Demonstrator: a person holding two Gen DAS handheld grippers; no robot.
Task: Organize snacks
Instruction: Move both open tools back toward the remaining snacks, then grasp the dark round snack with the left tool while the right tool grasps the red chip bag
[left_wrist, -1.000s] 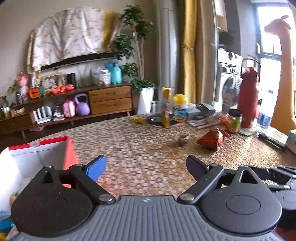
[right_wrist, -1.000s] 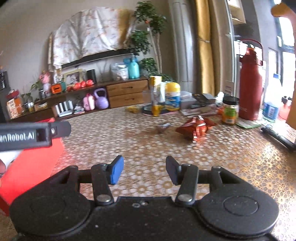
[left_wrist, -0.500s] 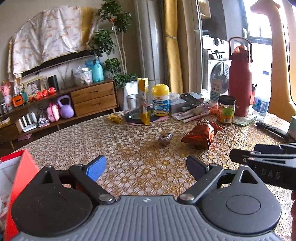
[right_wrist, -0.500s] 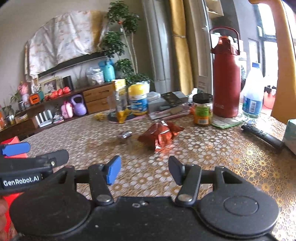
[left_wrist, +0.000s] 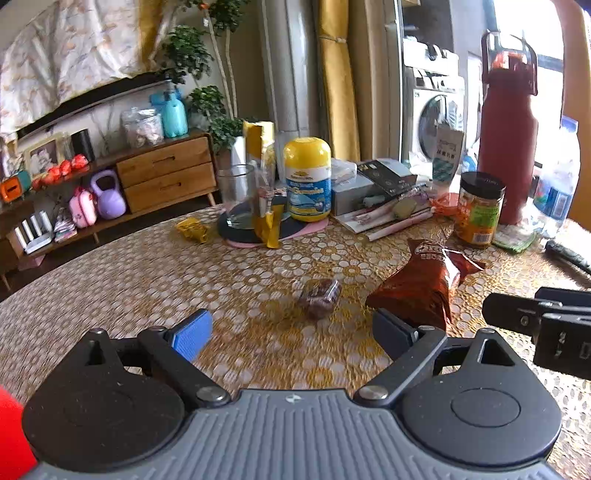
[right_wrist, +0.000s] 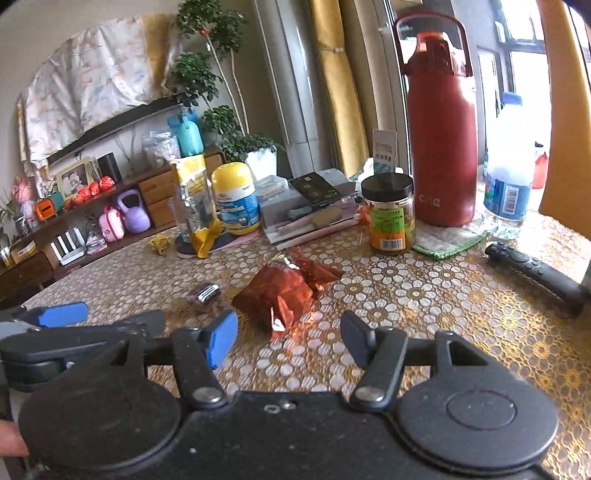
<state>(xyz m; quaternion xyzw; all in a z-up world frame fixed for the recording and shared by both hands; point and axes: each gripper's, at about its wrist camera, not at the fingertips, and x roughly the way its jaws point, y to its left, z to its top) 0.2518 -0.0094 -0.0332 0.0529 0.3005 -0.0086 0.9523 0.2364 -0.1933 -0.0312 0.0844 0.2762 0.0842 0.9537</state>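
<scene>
A crumpled red-brown snack bag (left_wrist: 424, 284) (right_wrist: 284, 291) lies on the gold-patterned table. Just left of it sits a small clear-wrapped dark snack (left_wrist: 320, 295) (right_wrist: 205, 292). My left gripper (left_wrist: 291, 334) is open and empty, with the small snack a short way ahead between the finger lines. My right gripper (right_wrist: 290, 341) points at the red-brown bag just ahead; its jaws are opening and nothing is between them. Each gripper shows at the edge of the other's view. A yellow wrapper (left_wrist: 192, 229) lies farther back.
At the back stand a glass (left_wrist: 242, 195), a yellow-capped bottle (left_wrist: 307, 179), a black-lidded jar (right_wrist: 392, 214), a tall red flask (right_wrist: 441, 125), a water bottle (right_wrist: 508, 181) and a box with papers (left_wrist: 369, 192). A black remote (right_wrist: 535, 273) lies right. A red box corner (left_wrist: 11, 435) shows bottom left.
Both grippers have swung right and come closer to the snacks; the red box has slid almost out of the left view. The right jaws stand wider than before.
</scene>
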